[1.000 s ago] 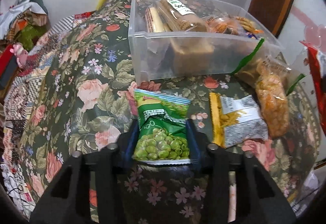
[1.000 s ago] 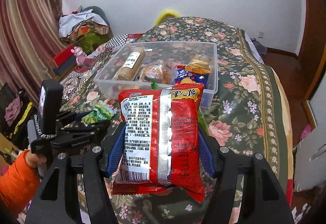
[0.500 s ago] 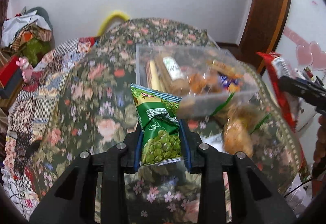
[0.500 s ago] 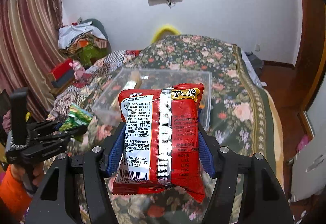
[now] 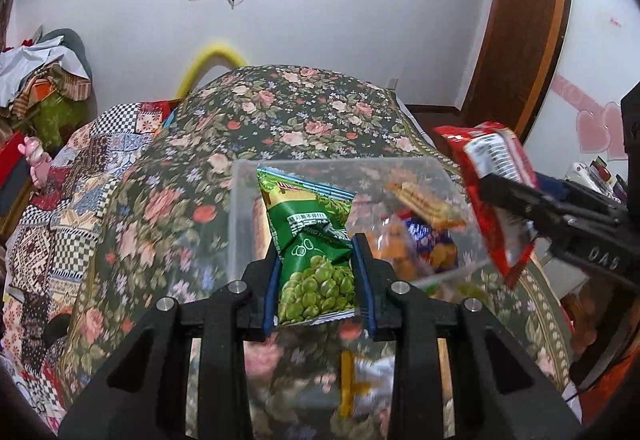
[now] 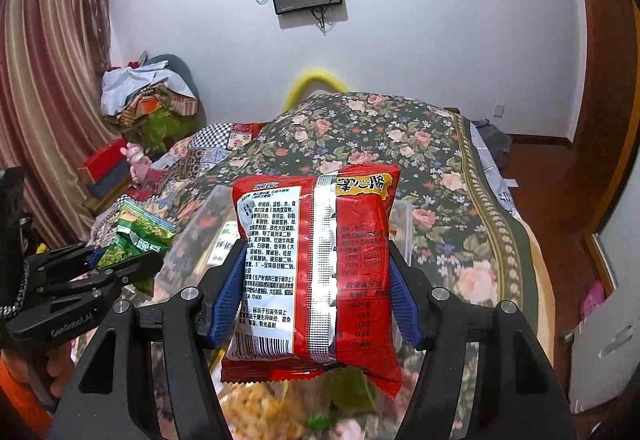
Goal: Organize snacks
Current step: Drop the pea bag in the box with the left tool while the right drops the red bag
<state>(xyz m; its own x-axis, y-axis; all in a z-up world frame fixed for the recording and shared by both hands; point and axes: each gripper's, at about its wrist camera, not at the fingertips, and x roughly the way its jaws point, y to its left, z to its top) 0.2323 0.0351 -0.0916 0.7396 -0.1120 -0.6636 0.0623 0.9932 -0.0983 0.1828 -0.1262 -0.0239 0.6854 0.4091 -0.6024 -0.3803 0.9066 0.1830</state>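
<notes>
**Both packets lifted clear of the bedspread, carried toward the bin**

Left gripper [image 5: 317, 282] is clamped on the green pea packet [image 5: 310, 244]; right gripper [image 6: 316, 294] is clamped on the red packet [image 6: 316, 272]. A second ago the pea packet lay flat on the floral bedspread [image 5: 168, 207] in front of the clear bin [image 5: 240, 224], with the left pads just drawing in on it; now it hangs in the air, seen against the bin's near wall. The red packet was already held and has risen with it. The pick-up step therefore looks finished for both; what probably remains is to carry each over the rim and let go.

Orientation: the pea packet's long axis runs away from the gripper, up and slightly left in the left wrist view, its sealed top edge toward the bin; it is creased at mid-length above the pads. The red packet stands upright in the right wrist view, long axis vertical, printed back toward the camera. Other snacks lie blurred on the bedspread below.
</notes>
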